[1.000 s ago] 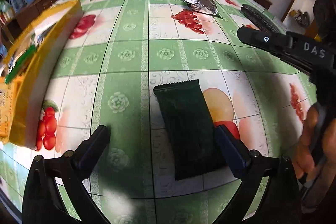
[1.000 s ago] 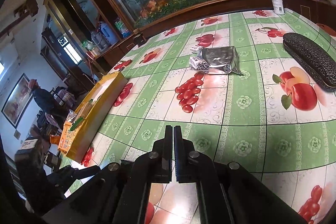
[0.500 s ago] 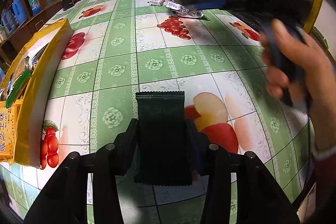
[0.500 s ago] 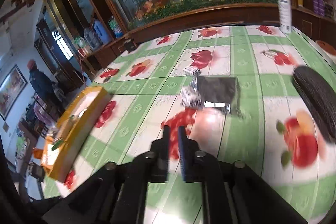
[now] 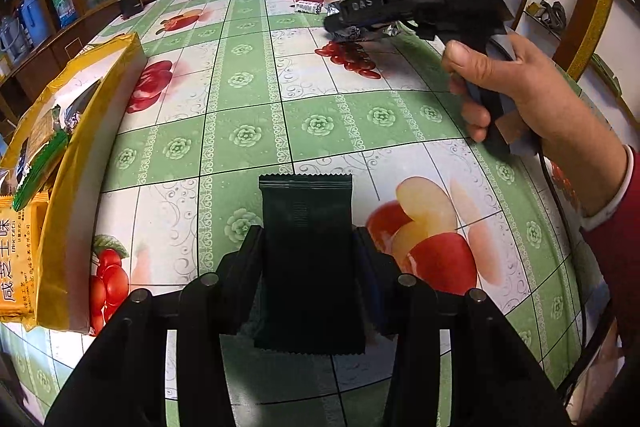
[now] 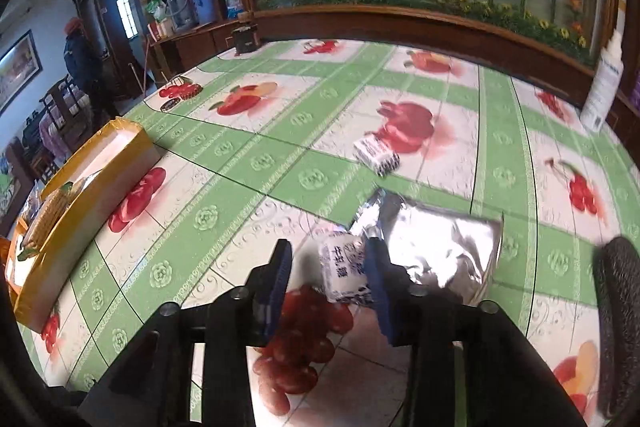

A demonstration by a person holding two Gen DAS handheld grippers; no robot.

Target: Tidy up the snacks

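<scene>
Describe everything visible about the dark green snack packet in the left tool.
The dark green packet is a flat, matte, rectangular foil-like wrapper with crimped serrated ends and no readable print. It lies lengthwise along the left tool, whose pads press both long edges. Its far end juts out over the fruit-patterned tablecloth; whether it still touches the cloth is unclear.

Home: fruit-print tablecloth [image 6: 248, 163], wooden cabinets [image 6: 192, 39]

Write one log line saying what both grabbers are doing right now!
left gripper: shut on dark green packet | right gripper: closing around small white candy, left pad not touching | yellow box: waiting
</scene>
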